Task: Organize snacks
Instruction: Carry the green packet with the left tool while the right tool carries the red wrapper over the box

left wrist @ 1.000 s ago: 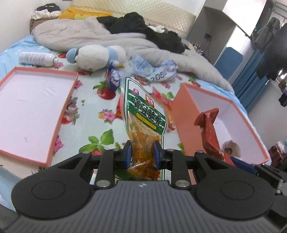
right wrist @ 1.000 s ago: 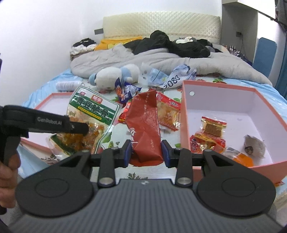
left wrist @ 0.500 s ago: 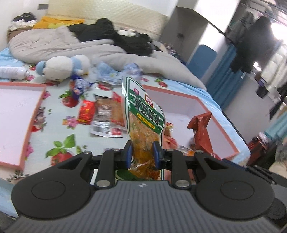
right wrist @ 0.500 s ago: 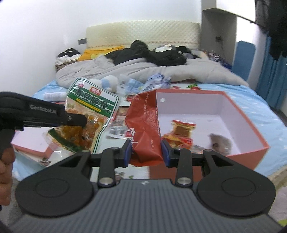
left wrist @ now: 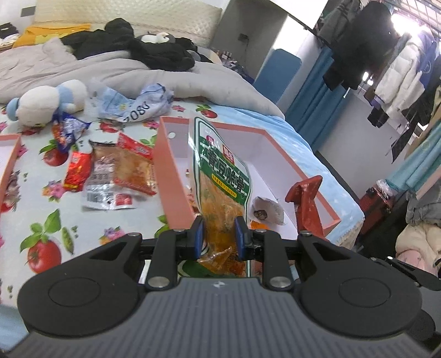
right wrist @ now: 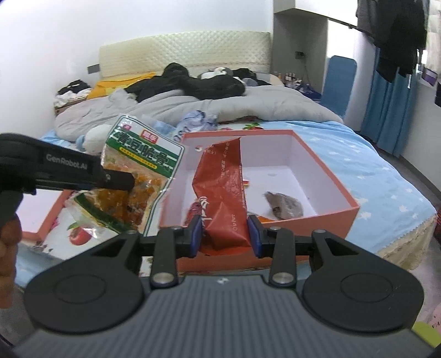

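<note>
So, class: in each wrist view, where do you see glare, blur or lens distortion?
Left wrist view: window glare washes out the top right corner, and the loose snack packets look motion-smeared. Right wrist view: the fisheye bends the headboard, and the green packet is slightly blurred.

The green-labelled clear plastic snack pouch [left wrist: 220,176] looks glossy. The red foil snack packet [right wrist: 223,190] is creased. The orange cardboard box [right wrist: 325,217] looks matt and smooth.
</note>
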Available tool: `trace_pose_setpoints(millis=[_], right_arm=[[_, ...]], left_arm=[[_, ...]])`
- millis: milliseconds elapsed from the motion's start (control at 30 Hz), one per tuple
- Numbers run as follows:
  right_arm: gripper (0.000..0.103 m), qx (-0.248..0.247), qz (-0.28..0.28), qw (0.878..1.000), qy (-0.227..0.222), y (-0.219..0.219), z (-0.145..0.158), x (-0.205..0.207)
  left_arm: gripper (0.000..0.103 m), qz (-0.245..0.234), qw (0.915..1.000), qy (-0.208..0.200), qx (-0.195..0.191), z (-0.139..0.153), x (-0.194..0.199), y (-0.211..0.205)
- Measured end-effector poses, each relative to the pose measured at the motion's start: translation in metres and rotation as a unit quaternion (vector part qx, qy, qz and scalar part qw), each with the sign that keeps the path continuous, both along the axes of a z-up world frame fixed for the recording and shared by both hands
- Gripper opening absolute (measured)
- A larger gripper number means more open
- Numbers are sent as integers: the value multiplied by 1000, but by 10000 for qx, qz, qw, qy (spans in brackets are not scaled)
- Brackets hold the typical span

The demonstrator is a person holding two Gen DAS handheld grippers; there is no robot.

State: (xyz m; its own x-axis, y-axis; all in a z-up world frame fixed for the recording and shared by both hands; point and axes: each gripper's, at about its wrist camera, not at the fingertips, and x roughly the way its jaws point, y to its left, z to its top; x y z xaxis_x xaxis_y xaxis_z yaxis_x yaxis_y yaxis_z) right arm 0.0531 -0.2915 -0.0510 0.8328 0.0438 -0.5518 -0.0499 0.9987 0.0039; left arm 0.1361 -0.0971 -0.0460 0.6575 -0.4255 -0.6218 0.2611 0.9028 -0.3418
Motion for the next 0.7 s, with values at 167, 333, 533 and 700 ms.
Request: trace_pose_setpoints(millis=[167, 333, 533, 700], right_arm=[[39, 41, -91, 10000, -2, -13, -10, 27], [39, 83, -163, 9998, 11, -23, -14, 58], [39, 102, -189, 9997, 116, -38, -21, 99], [39, 174, -113, 9993, 298, -46, -33, 131]], left_arm=[[27, -141, 9999, 19, 37, -4, 35, -18], [27, -250, 9994, 98, 223, -11, 79, -38], [27, -326, 9981, 219, 474, -20, 130, -58], [27, -318, 9964, 538, 570, -39, 166, -70]])
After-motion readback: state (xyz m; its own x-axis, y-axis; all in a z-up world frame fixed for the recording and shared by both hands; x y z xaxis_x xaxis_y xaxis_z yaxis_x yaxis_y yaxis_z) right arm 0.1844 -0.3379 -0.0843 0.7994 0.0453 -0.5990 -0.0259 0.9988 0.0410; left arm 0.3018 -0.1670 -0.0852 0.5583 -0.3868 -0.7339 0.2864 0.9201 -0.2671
